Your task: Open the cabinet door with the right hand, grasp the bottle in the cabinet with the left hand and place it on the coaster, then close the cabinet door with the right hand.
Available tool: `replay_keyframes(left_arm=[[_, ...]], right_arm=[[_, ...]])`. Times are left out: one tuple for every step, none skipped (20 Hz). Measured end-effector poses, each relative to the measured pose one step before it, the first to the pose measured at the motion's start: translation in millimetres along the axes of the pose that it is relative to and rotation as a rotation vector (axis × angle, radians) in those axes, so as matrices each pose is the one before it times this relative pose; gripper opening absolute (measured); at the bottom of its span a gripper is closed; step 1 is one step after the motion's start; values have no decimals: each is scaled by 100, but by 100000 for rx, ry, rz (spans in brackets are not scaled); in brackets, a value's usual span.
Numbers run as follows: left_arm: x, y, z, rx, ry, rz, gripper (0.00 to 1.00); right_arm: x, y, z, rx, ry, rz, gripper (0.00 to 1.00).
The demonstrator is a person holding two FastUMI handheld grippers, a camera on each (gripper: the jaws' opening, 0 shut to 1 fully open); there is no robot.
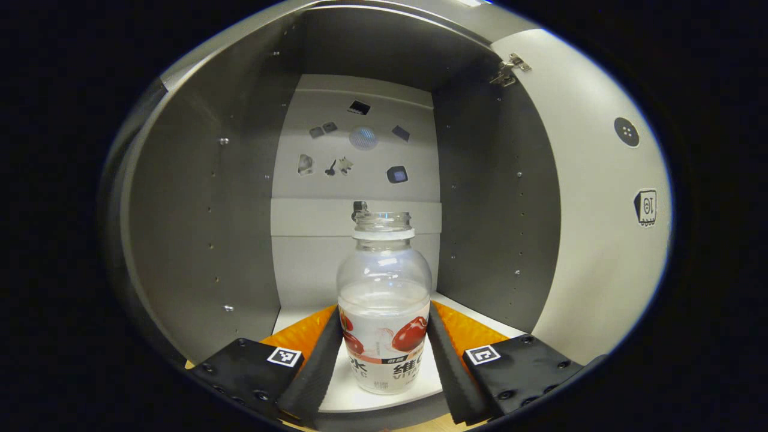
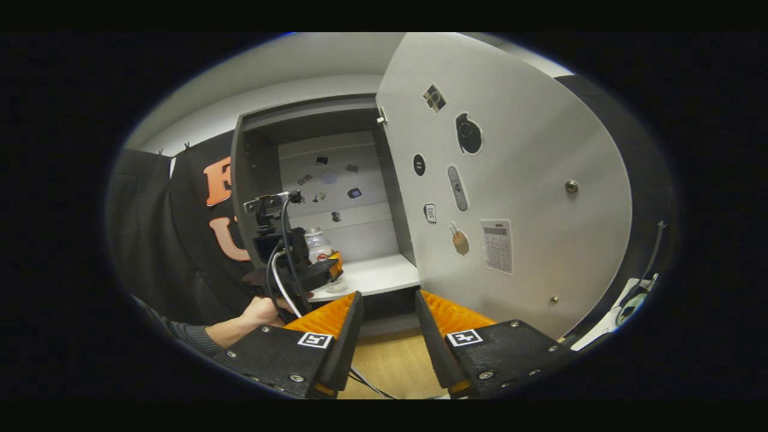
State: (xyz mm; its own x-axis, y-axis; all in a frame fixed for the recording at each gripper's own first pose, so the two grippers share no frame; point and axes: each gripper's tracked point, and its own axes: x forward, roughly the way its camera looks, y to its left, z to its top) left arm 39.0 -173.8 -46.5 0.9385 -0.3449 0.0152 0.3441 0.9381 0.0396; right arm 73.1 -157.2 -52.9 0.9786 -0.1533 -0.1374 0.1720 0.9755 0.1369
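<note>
A clear bottle (image 1: 384,300) with no cap and a fruit label stands upright on the white shelf (image 1: 345,396) inside the grey cabinet. My left gripper (image 1: 384,360) reaches into the cabinet, and both its fingers press on the bottle's labelled lower sides. In the right gripper view the same bottle (image 2: 317,243) sits at the shelf's left front, with the left gripper (image 2: 329,267) around it and a hand (image 2: 261,312) behind it. My right gripper (image 2: 387,330) hangs open and holds nothing in front of the cabinet, above the wooden table (image 2: 393,366).
The cabinet door (image 2: 516,180) stands swung wide open to the right, with stickers on its inner face. Small stickers dot the cabinet's back wall (image 1: 360,150). A sleeve (image 2: 192,339) and cables cross the lower left. White items lie at the far right edge (image 2: 630,300).
</note>
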Motion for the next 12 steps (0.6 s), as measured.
replay_keyframes(left_arm=[[-979, 15, 193, -148, -611, 137, 84], [-1012, 83, 206, -260, -452, 244, 84], [-1179, 333, 165, 25, -638, 337, 82], [-1237, 273, 83, 929, -551, 917, 85], [-1249, 386, 36, 1160, -1191, 1268, 85], [-1334, 280, 77, 1056, -608, 858, 84], [-1586, 113, -179, 853, 16, -298, 85], [-1629, 189, -192, 169, -109, -5, 83], [-1493, 284, -410, -118, 619, 634, 83], [-1518, 228, -499, -418, 610, 364, 84], [-1513, 377, -448, 646, -97, 936, 84], [-1343, 508, -672, 1480, 462, 1292, 85]], right_arm=[[-409, -51, -180, 747, 451, 556, 55], [-465, -73, -101, 968, 54, 643, 55], [-533, -101, -167, 915, -70, 497, 55], [-416, -33, -223, 726, 128, 652, 55], [-581, 29, -244, 728, 464, 864, 55], [-724, 11, -207, 539, 328, 771, 55], [-539, -83, -320, 277, 739, 638, 55], [-595, 75, -354, 145, 791, 1265, 55], [-669, 0, -206, -45, -21, 594, 55], [-658, -123, -333, 61, 708, 313, 55], [-640, 6, -594, 412, 1294, 637, 55], [-568, 19, -548, 336, 1277, 716, 55]])
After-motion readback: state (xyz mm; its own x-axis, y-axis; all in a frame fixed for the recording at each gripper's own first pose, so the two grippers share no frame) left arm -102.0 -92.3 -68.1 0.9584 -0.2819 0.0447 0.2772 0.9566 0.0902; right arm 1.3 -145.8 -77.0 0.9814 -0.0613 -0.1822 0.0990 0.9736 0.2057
